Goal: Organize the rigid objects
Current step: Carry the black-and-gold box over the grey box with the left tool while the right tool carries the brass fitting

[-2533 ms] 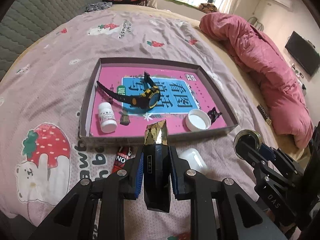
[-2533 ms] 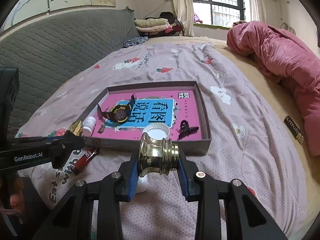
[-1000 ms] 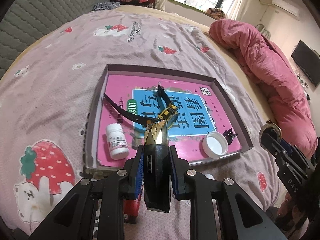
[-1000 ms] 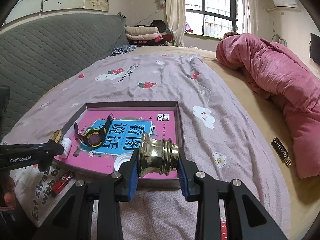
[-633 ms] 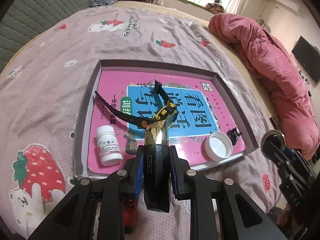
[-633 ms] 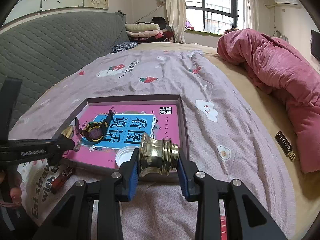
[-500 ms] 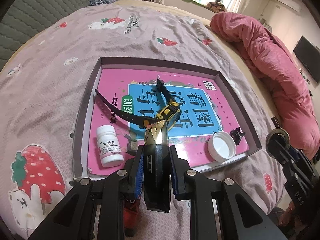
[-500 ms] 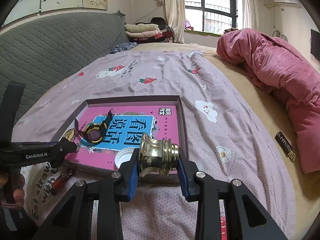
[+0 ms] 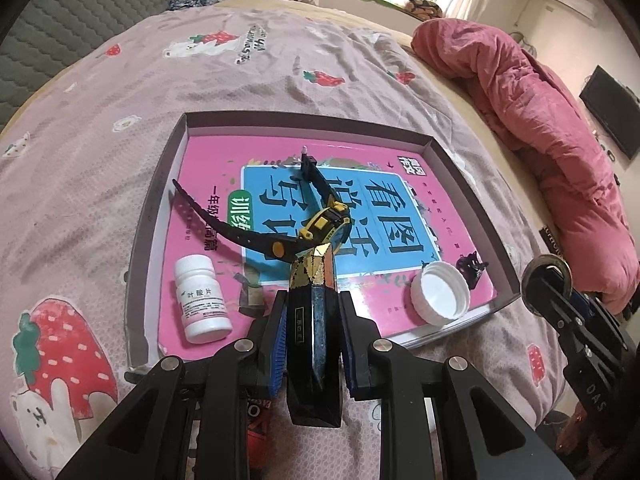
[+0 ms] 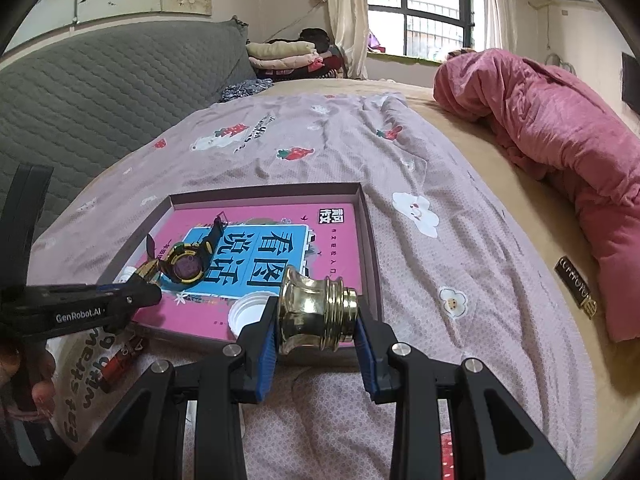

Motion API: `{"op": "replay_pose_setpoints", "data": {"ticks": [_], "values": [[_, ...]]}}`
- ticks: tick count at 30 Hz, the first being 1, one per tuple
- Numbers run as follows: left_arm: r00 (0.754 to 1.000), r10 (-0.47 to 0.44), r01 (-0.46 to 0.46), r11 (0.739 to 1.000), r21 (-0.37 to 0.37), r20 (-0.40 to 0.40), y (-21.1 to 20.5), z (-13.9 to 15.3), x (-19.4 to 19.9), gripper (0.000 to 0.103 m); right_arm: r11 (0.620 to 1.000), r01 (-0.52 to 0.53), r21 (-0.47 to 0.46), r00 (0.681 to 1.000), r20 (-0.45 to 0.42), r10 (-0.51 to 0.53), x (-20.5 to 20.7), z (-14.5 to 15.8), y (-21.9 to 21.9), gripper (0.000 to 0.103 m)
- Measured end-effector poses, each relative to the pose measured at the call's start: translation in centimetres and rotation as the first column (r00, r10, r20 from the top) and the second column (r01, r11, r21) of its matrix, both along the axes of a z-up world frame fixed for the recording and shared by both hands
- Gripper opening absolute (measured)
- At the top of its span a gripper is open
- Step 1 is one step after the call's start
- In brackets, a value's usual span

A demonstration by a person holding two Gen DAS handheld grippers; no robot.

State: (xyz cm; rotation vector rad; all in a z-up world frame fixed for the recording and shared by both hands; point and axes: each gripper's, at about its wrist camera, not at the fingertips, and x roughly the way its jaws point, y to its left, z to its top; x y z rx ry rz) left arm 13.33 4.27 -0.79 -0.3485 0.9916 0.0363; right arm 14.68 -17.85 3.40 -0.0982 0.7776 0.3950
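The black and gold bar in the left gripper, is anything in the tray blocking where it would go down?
Yes. The watch lies just beyond the bar's tip in the tray, and the white pill bottle lies to its left.

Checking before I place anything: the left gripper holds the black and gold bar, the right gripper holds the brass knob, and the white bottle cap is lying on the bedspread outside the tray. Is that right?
Not quite. The white bottle cap lies inside the tray, on the pink book near its front right corner, as the left wrist view shows. The rest holds: the left gripper holds the black and gold bar, and the right gripper holds the brass knob.
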Motion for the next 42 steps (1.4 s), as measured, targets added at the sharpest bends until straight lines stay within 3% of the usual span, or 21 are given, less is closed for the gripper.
{"op": "replay_pose_setpoints", "data": {"ticks": [14,21,25,42], "values": [[1.0,-0.018,0.018,1.0,0.002,-0.025,-0.5,-1.5,0.4,0.023,0.999,0.031,-0.016,0.999,-0.038,-0.032,1.3,-1.5,-0.4,0.035],[0.999,-0.021,0.022,1.0,0.012,-0.027,-0.6,-1.6,0.3,0.022,0.999,0.015,-0.04,0.999,-0.037,-0.016,1.7,-2.0,0.3,0.035],[0.999,-0.026,0.028,0.998,0.055,-0.034,-1.2,-1.6,0.5,0.022,0.999,0.006,-0.043,0.999,-0.037,-0.007,1.7,-2.1,0.5,0.035],[0.999,-0.021,0.023,0.998,0.064,-0.033,-1.2,-1.6,0.4,0.022,0.992,-0.031,-0.122,0.997,-0.074,0.022,3.1,-3.6,1.3,0.035]]}}
